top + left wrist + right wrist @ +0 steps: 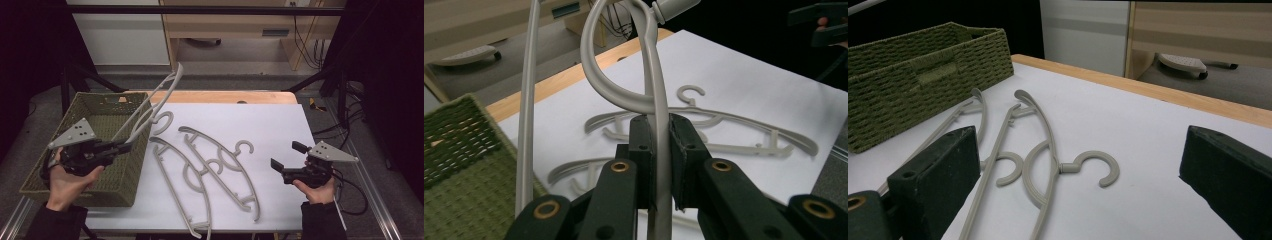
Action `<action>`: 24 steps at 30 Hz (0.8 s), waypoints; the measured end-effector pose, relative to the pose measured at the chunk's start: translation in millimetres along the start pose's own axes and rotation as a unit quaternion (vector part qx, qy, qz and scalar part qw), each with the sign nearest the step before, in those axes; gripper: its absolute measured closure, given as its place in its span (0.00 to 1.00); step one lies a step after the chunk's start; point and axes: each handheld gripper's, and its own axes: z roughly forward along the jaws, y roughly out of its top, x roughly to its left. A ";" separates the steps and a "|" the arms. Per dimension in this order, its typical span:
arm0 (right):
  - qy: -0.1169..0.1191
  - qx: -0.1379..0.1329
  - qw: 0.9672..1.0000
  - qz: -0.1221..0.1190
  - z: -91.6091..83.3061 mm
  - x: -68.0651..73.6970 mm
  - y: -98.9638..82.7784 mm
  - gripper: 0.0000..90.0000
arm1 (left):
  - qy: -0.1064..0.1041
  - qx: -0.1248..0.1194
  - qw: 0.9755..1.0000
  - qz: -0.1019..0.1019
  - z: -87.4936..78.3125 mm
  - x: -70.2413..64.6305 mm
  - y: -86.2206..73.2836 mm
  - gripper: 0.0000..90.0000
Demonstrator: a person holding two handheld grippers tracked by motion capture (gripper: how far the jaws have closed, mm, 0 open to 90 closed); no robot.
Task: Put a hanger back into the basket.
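My left gripper (127,145) (660,134) is shut on a grey plastic hanger (151,100) (652,70), its pads pinching the neck just below the hook. The hanger is lifted and slants up over the right wall of the green woven basket (107,99). Two more grey hangers (220,168) (182,189) lie flat on the white sheet, side by side; in the right gripper view they show as hanger (1046,150) and hanger (993,145). My right gripper (288,155) (1088,155) hovers at the right of the sheet, open, nothing between its jaws.
The basket (923,65) stands at the table's left. A wooden table edge (225,96) runs along the back, beyond it a floor and cabinets. Bare white sheet (270,125) lies at the back right.
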 end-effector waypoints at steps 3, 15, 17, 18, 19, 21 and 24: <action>-0.001 0.000 1.000 0.000 0.3 -0.1 0.0 0.03 | 0.008 0.003 1.000 -0.003 -1.7 9.0 -1.4 0.90; -0.001 0.001 1.000 -0.001 1.1 0.0 -0.2 0.03 | 0.039 0.026 0.999 -0.021 -7.1 53.5 -21.4 0.90; -0.002 0.002 1.000 -0.002 1.5 -0.1 -0.2 0.03 | 0.041 0.031 0.998 -0.025 -10.0 62.9 -27.5 0.90; -0.002 0.002 1.000 -0.002 1.5 -0.1 -0.2 0.03 | 0.042 0.032 0.998 -0.027 -10.9 65.8 -29.7 0.90; -0.002 0.002 1.000 -0.002 1.5 -0.1 -0.2 0.03 | 0.042 0.032 0.998 -0.027 -10.9 65.8 -29.7 0.90; -0.001 0.002 1.000 -0.002 1.6 -0.1 -0.3 0.03 | 0.045 0.041 0.998 -0.030 -13.4 72.1 -34.8 0.90; -0.001 0.002 1.000 -0.002 1.6 -0.1 -0.2 0.03 | 0.049 0.054 0.997 -0.035 -17.5 81.6 -45.3 0.90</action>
